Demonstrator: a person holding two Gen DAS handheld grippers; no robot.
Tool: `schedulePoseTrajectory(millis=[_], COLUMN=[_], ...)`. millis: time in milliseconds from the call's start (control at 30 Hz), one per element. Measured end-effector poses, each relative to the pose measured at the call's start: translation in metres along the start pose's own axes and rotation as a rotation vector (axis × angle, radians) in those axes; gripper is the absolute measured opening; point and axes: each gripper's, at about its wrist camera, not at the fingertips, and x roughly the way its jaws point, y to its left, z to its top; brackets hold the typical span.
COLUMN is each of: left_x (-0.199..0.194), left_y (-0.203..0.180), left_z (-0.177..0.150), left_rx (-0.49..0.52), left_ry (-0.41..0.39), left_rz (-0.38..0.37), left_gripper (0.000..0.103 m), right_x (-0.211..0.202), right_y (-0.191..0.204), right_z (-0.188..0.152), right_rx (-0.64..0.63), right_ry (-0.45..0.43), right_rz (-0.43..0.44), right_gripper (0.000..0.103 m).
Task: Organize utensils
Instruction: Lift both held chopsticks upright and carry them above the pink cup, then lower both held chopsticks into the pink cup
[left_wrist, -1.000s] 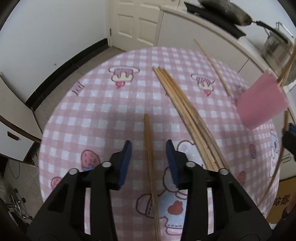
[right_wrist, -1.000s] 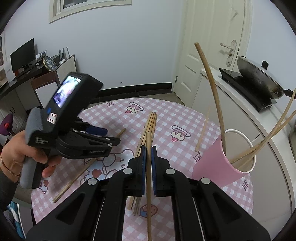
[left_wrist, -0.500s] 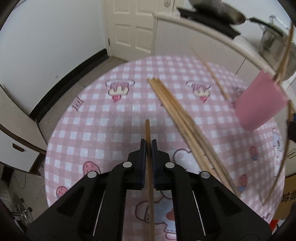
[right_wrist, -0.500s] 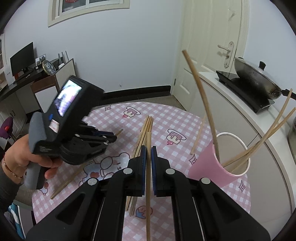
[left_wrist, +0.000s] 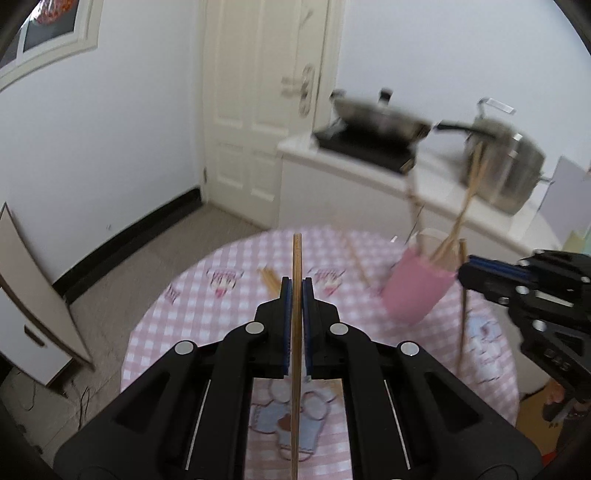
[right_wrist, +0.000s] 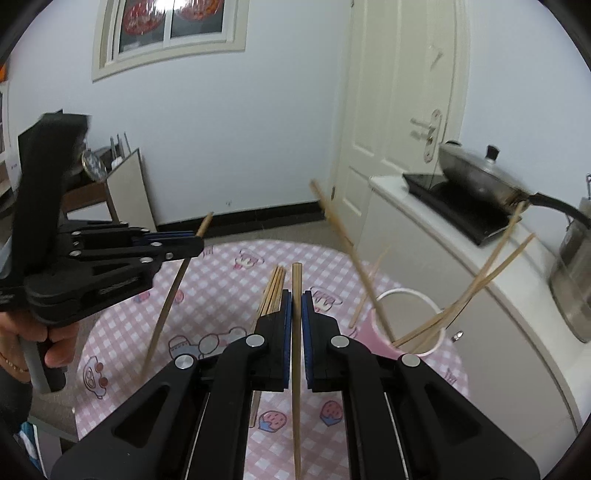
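**Both grippers up with a chopstick each**

Since a second ago, my left gripper (left_wrist: 296, 284) has gone from standing open around a chopstick flat on the table to clamping it and lifting it clear. Its jaws have just closed on that left chopstick (left_wrist: 296, 258), which now sticks out past the tips over the pink checked tablecloth (left_wrist: 192, 295), with the door and wall ahead where before I saw mostly cloth. The view is blurred, so I judge the lift quick.

My right gripper (right_wrist: 296, 295) is pressed tight on its own chopstick (right_wrist: 296, 280), as it was earlier, and it too has risen a little. I hold each stick near its middle, running along the fingers, which I think makes it easy to tip one end down into the pink cup (right_wrist: 373, 332).

That cup sits toward the right of the table, near the counter, with several chopsticks (right_wrist: 476, 288) already leaning out of it. A loose bundle (right_wrist: 271, 291) lies on the cloth just left of my right fingers, and one more stick lies beyond the cup. So the sorting looks partly done: two in hand, a handful left.
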Motion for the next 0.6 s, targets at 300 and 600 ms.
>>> schedulePoseTrajectory(millis=[300, 600], left_x=[-0.061, -0.082], left_y=[-0.04, -0.074], left_z=[0.013, 0.037], left_rx=[0.053, 0.071], left_ry=[-0.16, -0.238], left_rz=[-0.081, -0.162], left_gripper=[0.005, 0.005], right_x=[-0.049, -0.08], right_y=[-0.017, -0.034], right_z=[0.01, 0.02], right_rx=[0.038, 0.054], right_ry=[-0.101, -0.179], right_rz=[-0.009, -0.045], right_gripper=[0.004, 0.004])
